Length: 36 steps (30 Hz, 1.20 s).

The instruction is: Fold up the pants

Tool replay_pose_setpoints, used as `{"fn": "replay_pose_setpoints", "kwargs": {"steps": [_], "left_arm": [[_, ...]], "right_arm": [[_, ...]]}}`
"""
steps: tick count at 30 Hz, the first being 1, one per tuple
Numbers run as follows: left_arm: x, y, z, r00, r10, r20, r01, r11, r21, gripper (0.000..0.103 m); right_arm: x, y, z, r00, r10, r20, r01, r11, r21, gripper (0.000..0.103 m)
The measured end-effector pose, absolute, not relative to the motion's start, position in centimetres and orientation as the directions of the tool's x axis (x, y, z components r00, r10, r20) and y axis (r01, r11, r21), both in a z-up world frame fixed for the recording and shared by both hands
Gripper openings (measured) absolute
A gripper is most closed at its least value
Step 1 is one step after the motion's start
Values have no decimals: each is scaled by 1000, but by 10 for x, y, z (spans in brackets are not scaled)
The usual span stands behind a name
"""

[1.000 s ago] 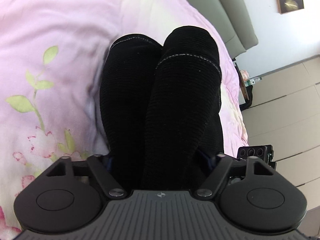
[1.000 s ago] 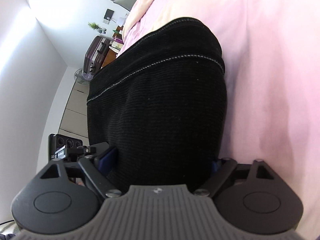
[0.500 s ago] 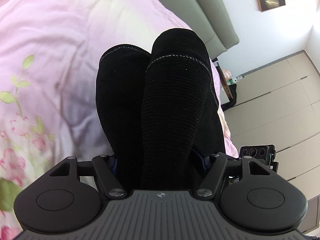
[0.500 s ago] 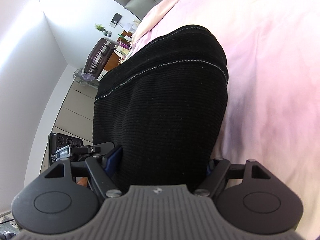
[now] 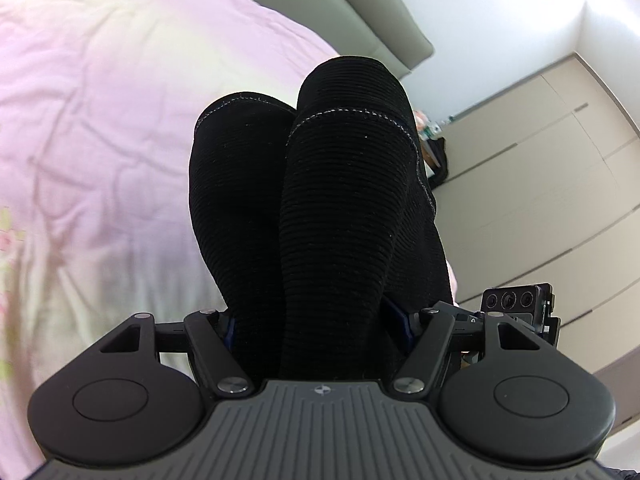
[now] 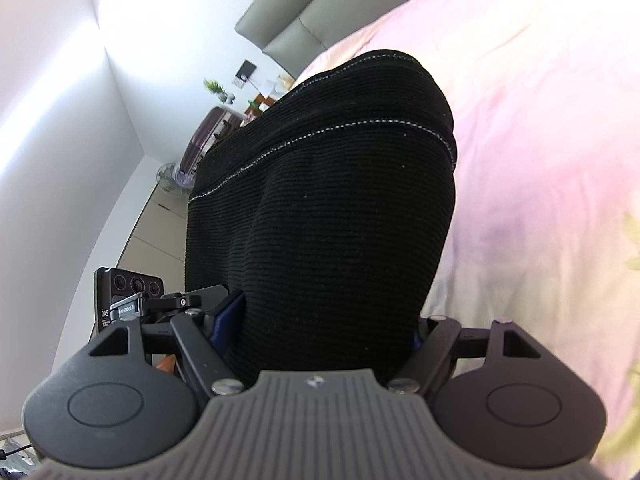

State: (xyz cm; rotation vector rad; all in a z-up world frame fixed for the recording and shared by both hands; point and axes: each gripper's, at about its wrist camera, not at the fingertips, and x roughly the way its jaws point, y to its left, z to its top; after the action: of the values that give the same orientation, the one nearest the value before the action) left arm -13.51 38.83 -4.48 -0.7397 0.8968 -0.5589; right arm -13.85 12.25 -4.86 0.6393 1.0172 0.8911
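Observation:
Black ribbed pants with pale stitching hang lifted above the pink bed. My left gripper is shut on the pants, with two bunched folds rising between its fingers. My right gripper is shut on the same pants, whose wide stitched hem band spreads across the middle of the right wrist view. Most of both grippers' fingers is hidden by the cloth; only blue pads show at the edges.
A pink floral bedsheet lies below and to the left, and fills the right of the right wrist view. A grey padded headboard stands behind. Beige wardrobe doors, a suitcase and a fan stand beside the bed.
Both grippers have risen and tilted up toward the headboard with the pants held. More wall and wardrobe show and less of the floral sheet.

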Motion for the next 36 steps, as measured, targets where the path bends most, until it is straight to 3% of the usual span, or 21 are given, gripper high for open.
{"fn": "replay_pose_setpoints", "kwargs": {"steps": [16,36], "left_arm": [[-164,380,-11,468,-756,-458,248,610,-753,77],[-114,364,-54,322,-843,-430,262,516,-815,77]], "right_arm": [[-191,38,-11,377,825,-421,-326,544,773,72],[-150,-78,-20,469,710,-525,-207,666,716,72]]}}
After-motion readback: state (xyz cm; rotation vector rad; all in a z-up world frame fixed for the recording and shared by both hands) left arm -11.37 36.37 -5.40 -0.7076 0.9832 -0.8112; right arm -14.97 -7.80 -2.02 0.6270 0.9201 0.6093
